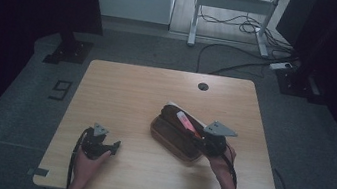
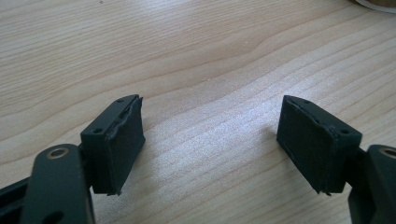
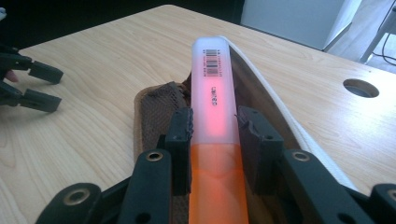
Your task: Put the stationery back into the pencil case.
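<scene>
- Marker sits between the right gripper jaws, gripped near its middle; its long axis runs straight ahead, away from the jaws, orange end toward the hand.
- Its far end points over the open brown case, mesh pocket just left of the jaws, pale flap just right.
- Left gripper jaws stand wide apart and empty over bare surface, well apart from the case.
- Right hand is the nearer; likely move is lowering the marker lengthwise into the case.

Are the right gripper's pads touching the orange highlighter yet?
Touching. In the right gripper view, both pads press the highlighter with no gap showing.
</scene>
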The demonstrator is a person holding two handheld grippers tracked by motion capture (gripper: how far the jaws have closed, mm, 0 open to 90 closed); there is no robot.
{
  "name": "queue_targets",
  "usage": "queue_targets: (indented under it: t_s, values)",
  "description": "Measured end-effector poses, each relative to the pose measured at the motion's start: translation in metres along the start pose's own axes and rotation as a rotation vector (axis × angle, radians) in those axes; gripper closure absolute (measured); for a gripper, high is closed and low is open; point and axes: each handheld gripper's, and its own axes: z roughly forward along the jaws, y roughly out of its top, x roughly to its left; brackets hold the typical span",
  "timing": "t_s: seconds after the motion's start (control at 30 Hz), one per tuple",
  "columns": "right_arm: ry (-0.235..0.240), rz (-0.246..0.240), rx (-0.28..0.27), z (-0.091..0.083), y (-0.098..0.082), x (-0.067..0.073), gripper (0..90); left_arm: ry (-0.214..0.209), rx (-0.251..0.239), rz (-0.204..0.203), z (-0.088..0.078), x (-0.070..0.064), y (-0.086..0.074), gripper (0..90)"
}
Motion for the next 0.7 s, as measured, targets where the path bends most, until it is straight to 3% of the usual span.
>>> queue_targets:
  t_s: [0.33,0.7]
  values:
    - [-0.019,-0.006,-0.003,-0.001,-0.001,-0.010,65.5,0.001,-0.002,0.000,0.000,0.000,0.000,22.8]
    - [-0.002,-0.061,0.022,0.005,-0.003,-0.011,65.4,0.001,-0.002,0.000,0.000,0.000,0.000,22.8]
